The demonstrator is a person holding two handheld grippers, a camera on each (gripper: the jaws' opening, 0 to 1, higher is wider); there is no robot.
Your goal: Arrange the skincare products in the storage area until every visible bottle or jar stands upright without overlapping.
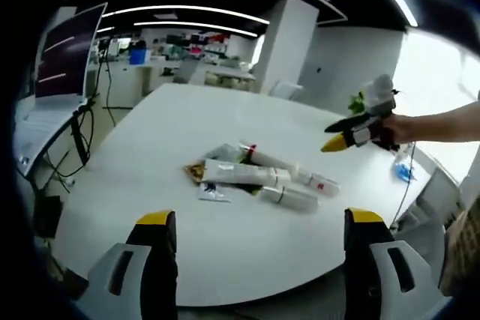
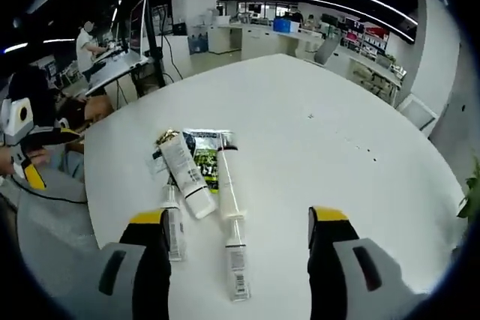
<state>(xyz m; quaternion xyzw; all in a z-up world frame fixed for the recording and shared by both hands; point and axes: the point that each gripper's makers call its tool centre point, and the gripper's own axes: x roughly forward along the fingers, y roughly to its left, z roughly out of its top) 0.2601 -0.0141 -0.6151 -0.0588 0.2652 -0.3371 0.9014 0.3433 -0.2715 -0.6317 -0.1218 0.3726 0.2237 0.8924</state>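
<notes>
Round white table point(image 2: 315, 148), skincare products lying in a loose cluster near its middle; none upright yet.

Right gripper view: a wide white tube point(image 2: 187, 176) lies on its side with its dark cap end toward the camera, overlapping a green-printed sachet point(image 2: 204, 157). Just beside it, a slimmer white tube point(image 2: 228, 185) also flat. Nearer the jaws lie two small narrow bottles, one point(image 2: 173, 228) by the left jaw and one with a barcode label point(image 2: 237, 260) between the jaws. A gold-foil packet point(image 2: 166, 136) peeks out at the far end of the pile.

Right gripper point(image 2: 236, 219): jaws spread wide, nothing between them, hovering above the near bottles. Left gripper point(image 1: 259, 219): jaws likewise apart and empty, well short of the cluster point(image 1: 259, 177).

Handling judgement: tubes look light, soft-walled plastic (they will dent if pinched hard) and probably smooth. Best held across the body near the stiffer cap end, then stood on the cap. Small bottles look rigid but narrow-based, so likely tippy; grip mid-body. Sachets are limp and flat and cannot stand.
</notes>
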